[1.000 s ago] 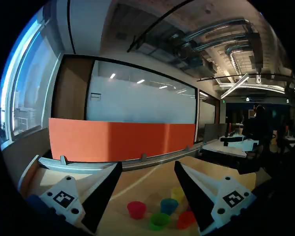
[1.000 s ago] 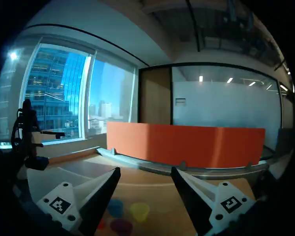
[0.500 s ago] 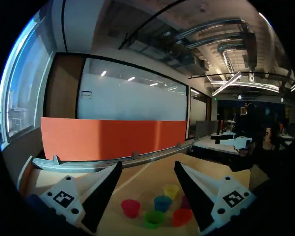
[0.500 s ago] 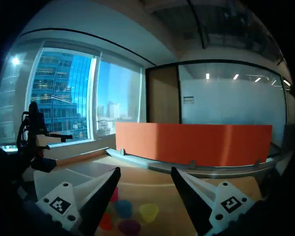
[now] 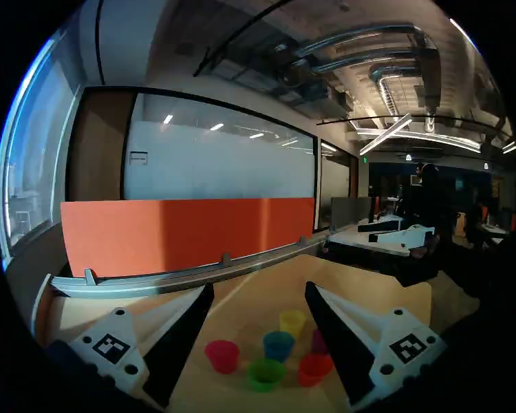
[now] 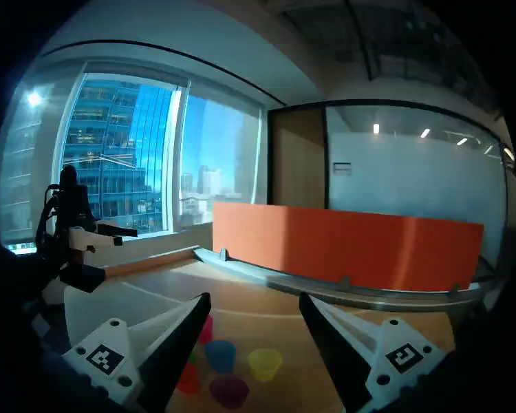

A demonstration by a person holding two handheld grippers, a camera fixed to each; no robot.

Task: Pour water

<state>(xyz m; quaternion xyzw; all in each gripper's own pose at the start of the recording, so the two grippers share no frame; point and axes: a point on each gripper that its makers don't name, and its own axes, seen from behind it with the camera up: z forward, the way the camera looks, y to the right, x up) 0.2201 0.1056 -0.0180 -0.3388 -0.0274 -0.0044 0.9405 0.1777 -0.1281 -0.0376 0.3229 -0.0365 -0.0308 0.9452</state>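
Both jaws wide, empty: left gripper [image 5: 257,285], right gripper [image 6: 253,296]; coloured cups [image 5: 278,343] ahead.

The left gripper [image 5: 256,285] hangs over a light wooden table [image 5: 258,306]. Its two black-and-white fingers [image 5: 182,327] stand wide apart, with nothing between them. Six small plastic cups sit close together on the table. There is a pink cup [image 5: 222,356], a green cup [image 5: 265,374], a blue cup [image 5: 278,345], a yellow cup [image 5: 292,321], an orange cup [image 5: 314,368] and a purple cup [image 5: 319,340] (that one is partly hidden behind a finger). The yellow cup is farthest away and the green cup is nearest. A long orange wall panel [image 5: 189,234] stands behind the table.
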